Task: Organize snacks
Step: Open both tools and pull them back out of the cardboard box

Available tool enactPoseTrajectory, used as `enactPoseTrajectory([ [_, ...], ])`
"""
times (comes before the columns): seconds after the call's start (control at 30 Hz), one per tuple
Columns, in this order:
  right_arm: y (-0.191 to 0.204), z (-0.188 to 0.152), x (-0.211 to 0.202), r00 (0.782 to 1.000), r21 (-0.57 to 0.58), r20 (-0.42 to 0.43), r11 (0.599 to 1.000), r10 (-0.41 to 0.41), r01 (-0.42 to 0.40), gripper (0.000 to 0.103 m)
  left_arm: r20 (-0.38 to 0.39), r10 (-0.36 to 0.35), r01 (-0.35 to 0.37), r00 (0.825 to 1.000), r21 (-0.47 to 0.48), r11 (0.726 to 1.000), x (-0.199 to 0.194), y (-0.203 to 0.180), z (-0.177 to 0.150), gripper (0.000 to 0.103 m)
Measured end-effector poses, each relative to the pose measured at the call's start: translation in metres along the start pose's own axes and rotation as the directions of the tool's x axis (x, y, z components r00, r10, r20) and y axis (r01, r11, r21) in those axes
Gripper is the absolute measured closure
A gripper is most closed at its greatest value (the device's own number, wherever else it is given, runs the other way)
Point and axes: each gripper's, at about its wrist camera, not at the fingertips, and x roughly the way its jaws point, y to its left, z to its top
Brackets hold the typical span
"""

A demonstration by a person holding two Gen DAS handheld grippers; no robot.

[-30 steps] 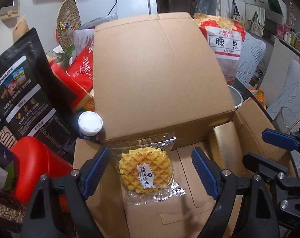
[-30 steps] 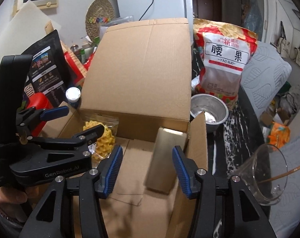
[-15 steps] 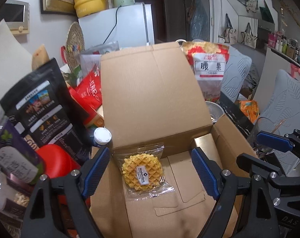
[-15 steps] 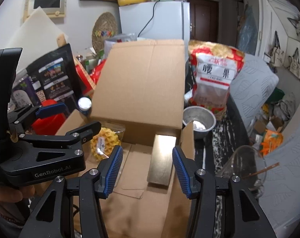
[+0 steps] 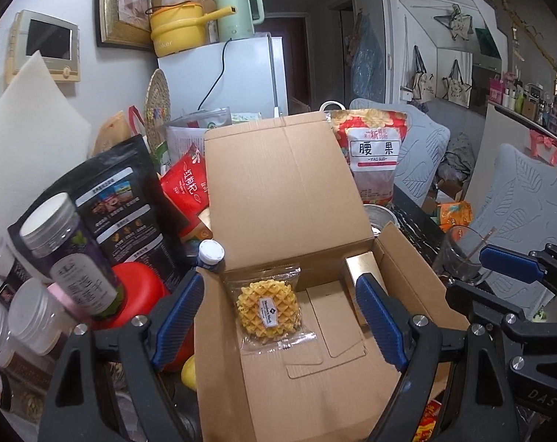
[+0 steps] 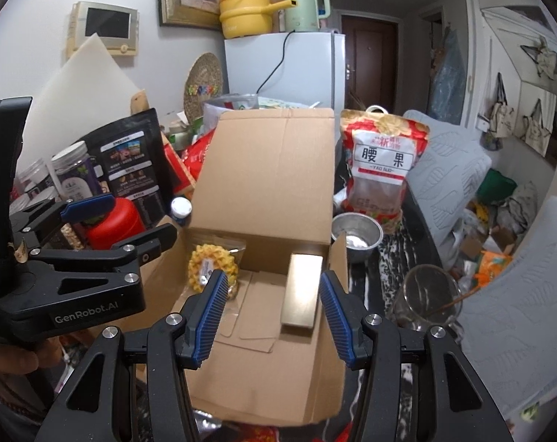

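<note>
An open cardboard box (image 5: 289,199) (image 6: 267,180) stands with its lid raised. Inside at the back left lies a wrapped yellow waffle snack (image 5: 269,309) (image 6: 212,267). A gold rectangular packet (image 5: 363,269) (image 6: 302,291) lies along the box's right wall. My left gripper (image 5: 280,315) is open and empty above the box's front, and it also shows at the left of the right wrist view (image 6: 120,221). My right gripper (image 6: 271,309) is open and empty above the box; it shows at the right of the left wrist view (image 5: 492,269).
Left of the box stand a black snack pouch (image 5: 120,199), a red bag (image 5: 186,188), clear jars (image 5: 72,254), a red container (image 5: 138,287) and a white-capped bottle (image 5: 211,252). At right are a cashew bag (image 6: 381,169), a metal bowl (image 6: 356,232) and a glass (image 6: 426,298).
Both grippers have pulled back and up from the box, so the box looks smaller and more of the room shows. The waffle and gold packet stay in place.
</note>
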Motion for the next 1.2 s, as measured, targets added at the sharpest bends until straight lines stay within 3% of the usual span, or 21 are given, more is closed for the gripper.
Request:
enactPoseTrajectory([
  [0.07,0.003,-0.003,-0.007,1.0,-0.001,0.007,1.0,-0.004,0.004,0.051,0.006,-0.002,0.002,1.0,0.0,1.0,-0.008,0.0,-0.003,0.018],
  [0.13,0.004,-0.006,-0.015,1.0,0.001,0.015,1.0,-0.01,0.01,0.044,0.013,-0.003,0.003,1.0,0.0,1.0,-0.016,0.001,-0.007,0.018],
  [0.4,0.019,-0.021,-0.041,0.999,-0.01,0.041,1.0,-0.023,0.024,0.044,0.027,-0.01,0.01,1.0,-0.005,1.0,-0.044,0.004,-0.026,0.018],
  [0.5,0.026,-0.027,-0.049,0.998,-0.013,0.051,1.0,-0.026,0.027,0.038,0.032,-0.006,0.006,0.999,-0.002,1.0,-0.054,0.006,-0.033,0.018],
  [1.2,0.055,-0.085,-0.08,0.998,0.034,0.047,0.999,-0.03,0.029,0.035,0.0,0.009,-0.009,1.0,-0.024,1.0,-0.093,0.016,-0.096,0.018],
])
